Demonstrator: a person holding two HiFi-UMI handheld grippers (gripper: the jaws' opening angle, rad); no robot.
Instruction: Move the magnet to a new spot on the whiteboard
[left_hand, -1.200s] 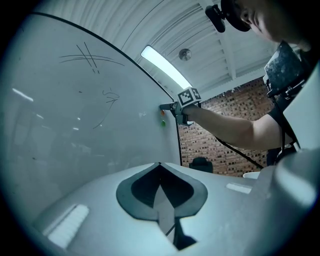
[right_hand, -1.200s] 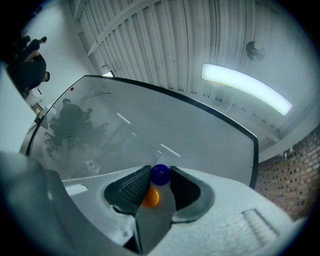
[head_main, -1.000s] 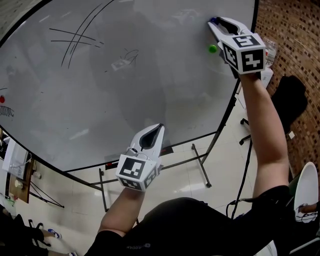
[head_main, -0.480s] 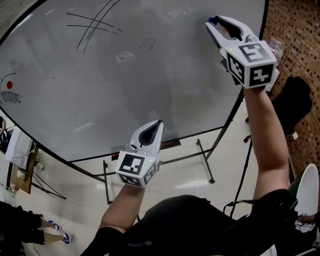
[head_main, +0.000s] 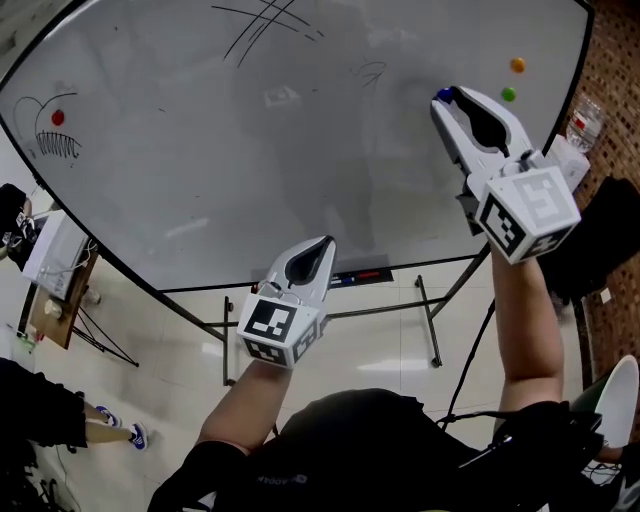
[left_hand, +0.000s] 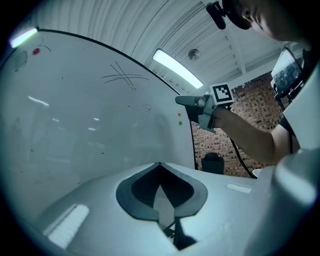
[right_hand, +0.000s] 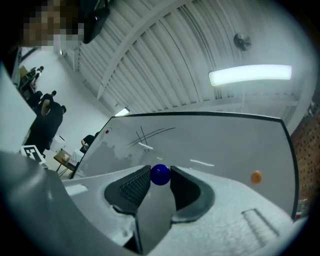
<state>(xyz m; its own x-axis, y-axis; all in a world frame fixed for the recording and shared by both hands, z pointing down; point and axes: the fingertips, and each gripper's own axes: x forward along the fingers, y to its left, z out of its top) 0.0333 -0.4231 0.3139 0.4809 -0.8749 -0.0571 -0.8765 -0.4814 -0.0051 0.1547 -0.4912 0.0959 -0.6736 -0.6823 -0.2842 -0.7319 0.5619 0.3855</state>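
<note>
A small blue magnet (head_main: 443, 95) (right_hand: 160, 175) sits pinched between the tips of my right gripper (head_main: 447, 99) (right_hand: 160, 173), which is shut on it. The gripper is held up in front of the right part of the whiteboard (head_main: 200, 150) (right_hand: 210, 145). Whether the magnet touches the board I cannot tell. A green magnet (head_main: 508, 94) and an orange magnet (head_main: 517, 65) (right_hand: 256, 176) stick to the board up and right of it. My left gripper (head_main: 322, 243) (left_hand: 159, 164) hangs lower near the board's bottom edge, shut and empty.
A red magnet (head_main: 58, 117) sits by scribbles at the board's far left, crossed lines (head_main: 265, 22) near the top. The board's stand (head_main: 430, 330) reaches the tiled floor. A black chair (head_main: 600, 250) and a brick wall (head_main: 615, 60) lie right; a person (head_main: 40, 420) stands left.
My right gripper, still holding the blue magnet, has come down and to the left, away from the green magnet. The left gripper has shifted only a little.
</note>
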